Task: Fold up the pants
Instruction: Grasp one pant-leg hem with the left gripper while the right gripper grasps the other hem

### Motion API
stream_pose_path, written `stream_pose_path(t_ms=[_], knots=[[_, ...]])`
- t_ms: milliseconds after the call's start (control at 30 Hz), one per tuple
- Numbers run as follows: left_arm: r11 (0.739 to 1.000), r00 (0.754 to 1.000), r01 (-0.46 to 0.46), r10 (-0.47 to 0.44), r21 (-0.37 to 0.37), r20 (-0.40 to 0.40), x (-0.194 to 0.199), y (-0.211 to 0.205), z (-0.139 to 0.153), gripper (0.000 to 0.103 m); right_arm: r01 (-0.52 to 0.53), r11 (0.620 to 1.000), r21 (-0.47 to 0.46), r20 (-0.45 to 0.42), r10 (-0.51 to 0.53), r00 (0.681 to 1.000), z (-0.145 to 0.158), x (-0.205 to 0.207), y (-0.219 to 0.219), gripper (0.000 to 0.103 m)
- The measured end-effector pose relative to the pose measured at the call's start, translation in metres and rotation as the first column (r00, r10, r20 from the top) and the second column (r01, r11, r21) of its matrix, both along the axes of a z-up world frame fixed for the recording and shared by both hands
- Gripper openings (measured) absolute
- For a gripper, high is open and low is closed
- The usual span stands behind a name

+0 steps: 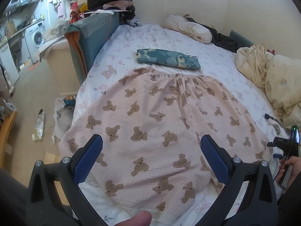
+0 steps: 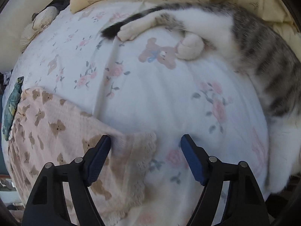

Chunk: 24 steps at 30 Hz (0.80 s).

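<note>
Pink pants with brown teddy bears (image 1: 160, 116) lie spread flat on the bed, waistband at the far end, lace-trimmed hems toward me. My left gripper (image 1: 151, 146) is open and empty, hovering over the near half of the pants. My right gripper (image 2: 145, 141) is open and empty, with the lace-trimmed corner of the pants (image 2: 56, 128) between its fingers. The right gripper (image 1: 286, 145) also shows at the right edge of the left wrist view, held in a hand.
A folded blue-green patterned garment (image 1: 168, 58) lies beyond the waistband. A grey-and-white cat (image 2: 254, 56) lies on the floral sheet (image 2: 150, 98) to the right. A cream duvet (image 1: 272, 81) is bunched at right; a pillow (image 1: 188, 28) sits by the wall. The bed's left edge drops to a cluttered floor (image 1: 32, 98).
</note>
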<state>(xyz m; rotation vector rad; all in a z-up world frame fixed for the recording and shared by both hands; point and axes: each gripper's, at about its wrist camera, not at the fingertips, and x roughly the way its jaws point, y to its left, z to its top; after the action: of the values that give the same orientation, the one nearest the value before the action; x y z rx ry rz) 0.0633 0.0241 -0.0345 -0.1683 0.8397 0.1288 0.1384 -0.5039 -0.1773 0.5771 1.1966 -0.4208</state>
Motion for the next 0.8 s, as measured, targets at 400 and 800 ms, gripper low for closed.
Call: stream_pose_path(t_ms=[400, 800], knots=[[0.998, 1.0, -0.012, 0.012, -0.056, -0.008, -0.001, 0.007, 0.004, 0.102, -0.243, 0.97, 0.005, 0.239, 0.235, 0.942, 0.063, -0.006, 0.064, 0.004], [0.999, 0.999, -0.045, 0.045, 0.001, -0.004, -0.004, 0.014, 0.007, 0.102, -0.786, 0.584, 0.205, 0.403, 0.682, 0.611, 0.075, -0.07, 0.264, 0.003]])
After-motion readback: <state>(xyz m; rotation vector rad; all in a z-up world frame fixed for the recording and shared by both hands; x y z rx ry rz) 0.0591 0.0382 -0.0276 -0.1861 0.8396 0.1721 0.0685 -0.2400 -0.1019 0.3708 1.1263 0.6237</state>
